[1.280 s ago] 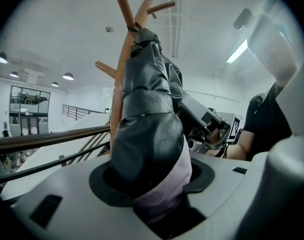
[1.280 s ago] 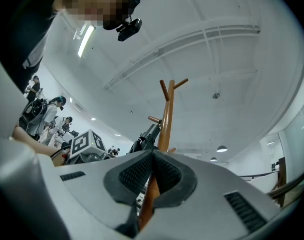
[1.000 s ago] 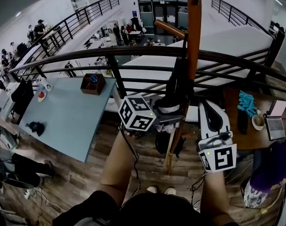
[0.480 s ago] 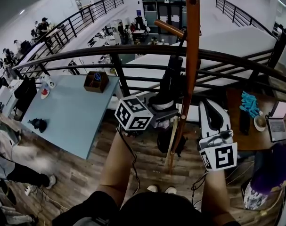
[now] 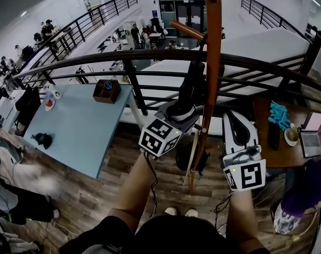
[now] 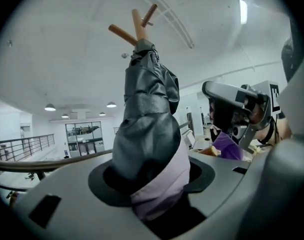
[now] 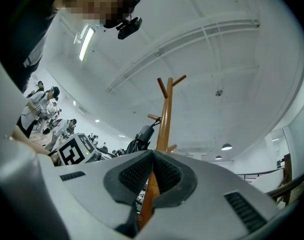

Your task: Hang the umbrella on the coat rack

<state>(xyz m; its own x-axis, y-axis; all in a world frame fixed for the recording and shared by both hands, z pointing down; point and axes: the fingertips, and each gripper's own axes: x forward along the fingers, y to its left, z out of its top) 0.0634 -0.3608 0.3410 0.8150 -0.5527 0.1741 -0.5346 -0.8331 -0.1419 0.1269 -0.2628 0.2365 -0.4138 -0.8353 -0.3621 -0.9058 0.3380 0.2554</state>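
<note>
While the left gripper (image 5: pixel 180 114) is held up beside the coat rack (image 5: pixel 213 62), its fingers (image 6: pixel 61 189): partly apart and closed on the folded umbrella (image 6: pixel 146 119), which fills the gap between the two dark pads.
Part that is gripped: the lower end of the umbrella, where a pale lilac band (image 6: pixel 162 189) is wrapped round the black cloth.
Umbrella, long axis: in the left gripper view it runs from the fingers up and away, nearly along the line in which the gripper looks.
Umbrella, far end: it points to the top of the rack; the wooden pegs (image 6: pixel 134 26) stand out just over its tip. Whether it touches them I cannot tell.
Umbrella, place: in the head view it is a dark bundle just left of the orange-brown pole, and it crosses in front of the black railing (image 5: pixel 123 57).
Right gripper (image 5: pixel 235 126): it is lower and to the right of the pole, apart from it.
Right fingers (image 7: pixel 136 171): closed, pad against pad at the tips, with nothing held; the pole is seen only behind them.
Coat rack: upright, its foot on the wooden floor (image 5: pixel 97 194) between the two grippers.
Around: a light blue desk (image 5: pixel 75 136) stands at the left, well apart from the rack.
</note>
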